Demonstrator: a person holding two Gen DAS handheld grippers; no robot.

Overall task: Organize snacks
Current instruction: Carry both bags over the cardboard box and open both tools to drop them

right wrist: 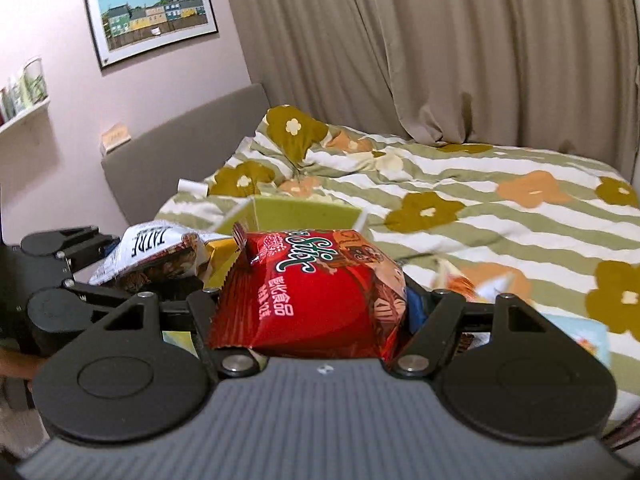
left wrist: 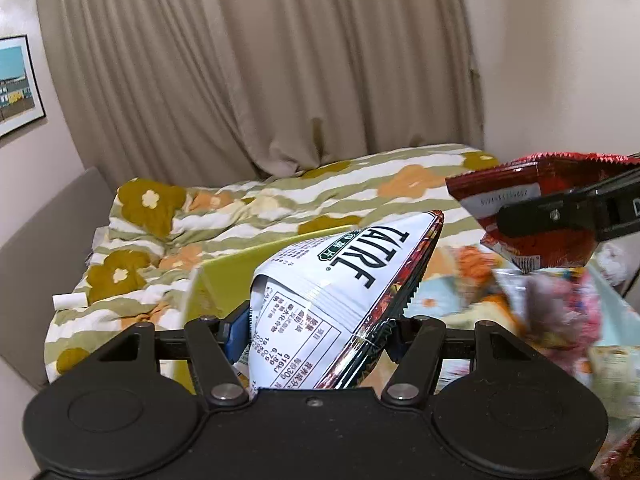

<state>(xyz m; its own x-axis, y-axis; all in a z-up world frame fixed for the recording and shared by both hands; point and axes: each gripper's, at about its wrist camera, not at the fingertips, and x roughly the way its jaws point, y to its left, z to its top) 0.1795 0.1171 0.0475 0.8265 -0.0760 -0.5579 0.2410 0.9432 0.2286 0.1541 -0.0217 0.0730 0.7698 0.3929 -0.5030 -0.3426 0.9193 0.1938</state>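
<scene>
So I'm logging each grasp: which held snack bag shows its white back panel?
The white snack bag in the left gripper; the right gripper holds a red bag.

Room lit softly and evenly, a bit dim, warm colour. No hard shadows seen. Curtain (left wrist: 280,60) closed; light source cannot be told. Small shine seen on red snack bag (right wrist: 320,300) and white snack bag (left wrist: 340,280). Snack pile (left wrist: 560,308) at right smeared by blur. Straight lines bent round near edges, corners cut off dark. Bedspread (right wrist: 480,208) seen fairly sharp.
</scene>
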